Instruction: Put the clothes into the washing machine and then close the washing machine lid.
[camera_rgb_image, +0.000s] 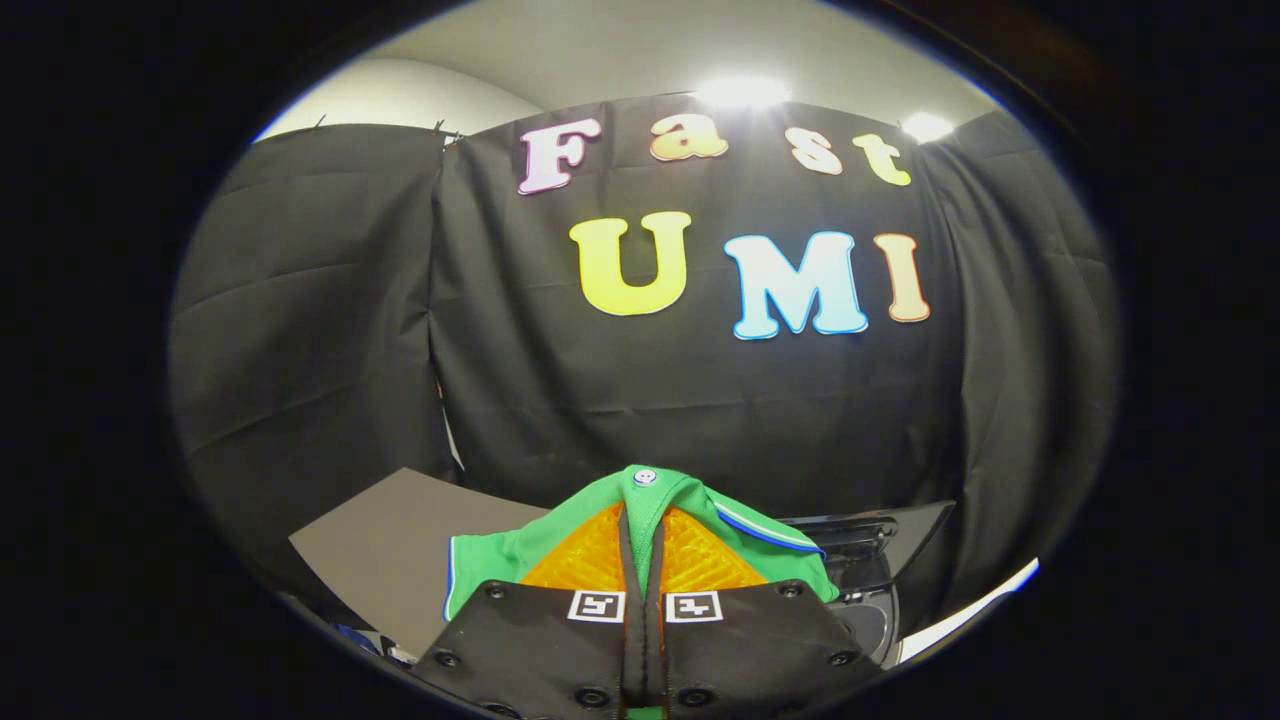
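I'm clamping both fingers (644, 560) on the green garment (500, 560), its fold pinched between them. Washing machine (865, 565) is sitting just beyond.

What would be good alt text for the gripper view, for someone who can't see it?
The gripper is shut on a green garment with a snap button, held up in front of the booth's black cloth wall. Beyond the fingers to the right is the dark open washing machine; a grey tabletop lies to the left.
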